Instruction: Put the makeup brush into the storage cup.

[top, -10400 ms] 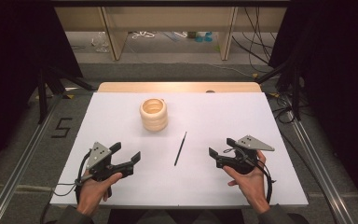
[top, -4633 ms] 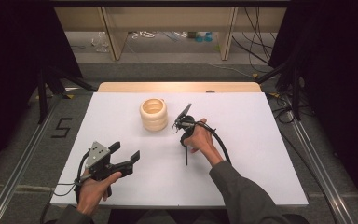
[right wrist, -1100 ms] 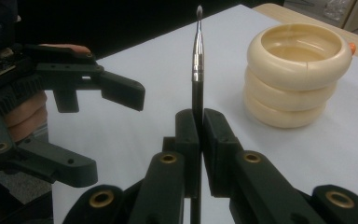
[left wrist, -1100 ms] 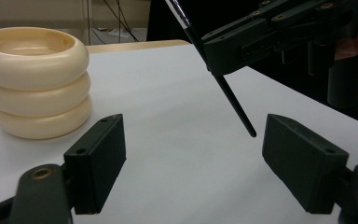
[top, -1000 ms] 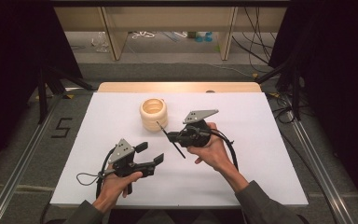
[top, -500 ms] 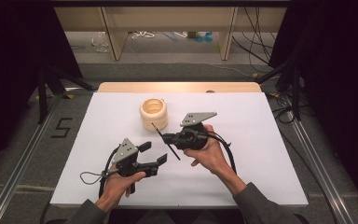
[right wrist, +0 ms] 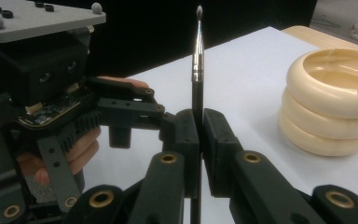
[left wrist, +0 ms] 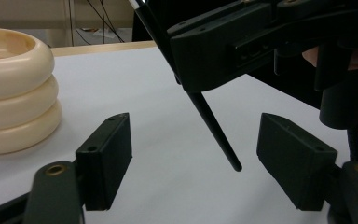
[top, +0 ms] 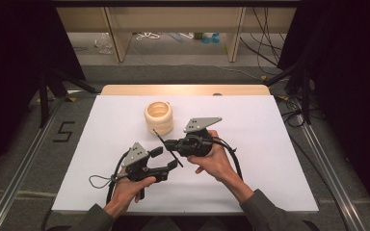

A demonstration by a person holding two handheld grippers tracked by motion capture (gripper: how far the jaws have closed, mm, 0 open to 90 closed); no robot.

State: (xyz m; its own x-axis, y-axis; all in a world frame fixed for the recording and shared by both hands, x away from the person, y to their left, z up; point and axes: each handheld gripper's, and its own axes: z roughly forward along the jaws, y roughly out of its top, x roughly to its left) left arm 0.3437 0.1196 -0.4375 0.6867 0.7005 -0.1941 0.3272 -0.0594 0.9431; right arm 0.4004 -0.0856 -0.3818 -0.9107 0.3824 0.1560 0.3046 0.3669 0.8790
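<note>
Right tool (top: 171, 143) clamped brush (top: 167, 147) mid-shaft, lifted off bench (top: 270, 144), bristle end toward ring pot (top: 159, 117). Left tool (top: 166, 160) wide open, brush's lower tip hanging between its jaws, touching neither. Step looked like handover: best to centre shaft between left pads, close fully, only then release right. Against half second before: left tool had come closer under brush; a second back, gap wider. Ten seconds back, brush lay flat on bench.

bright lit table (top: 279, 159), dark surroundings, slightly soft.
</note>
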